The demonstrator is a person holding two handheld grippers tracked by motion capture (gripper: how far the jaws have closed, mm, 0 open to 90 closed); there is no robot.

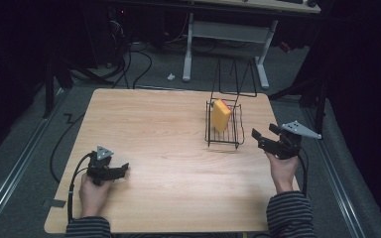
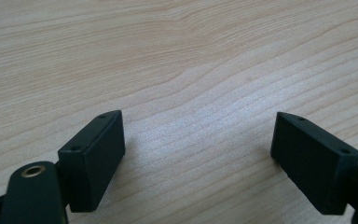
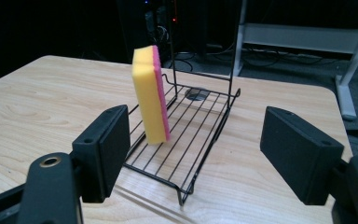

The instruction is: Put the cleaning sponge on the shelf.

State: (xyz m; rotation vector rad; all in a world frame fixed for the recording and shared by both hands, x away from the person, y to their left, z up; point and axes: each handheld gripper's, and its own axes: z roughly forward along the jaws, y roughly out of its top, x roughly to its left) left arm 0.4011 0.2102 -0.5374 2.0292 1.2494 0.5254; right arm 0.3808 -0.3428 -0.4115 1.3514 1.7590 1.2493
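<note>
Yellow sponge (image 3: 150, 95) stands on edge in the wire rack (image 3: 191, 140), probably leaning on its side rail. Right gripper (image 3: 193, 151) faces it, jaws wide w/ nothing between; left gripper (image 2: 198, 158) also wide, low over bare table (image 2: 177, 56).

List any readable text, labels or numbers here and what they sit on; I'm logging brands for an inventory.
None: no readable text on the sponge, rack, table or either gripper's tongs.
</note>
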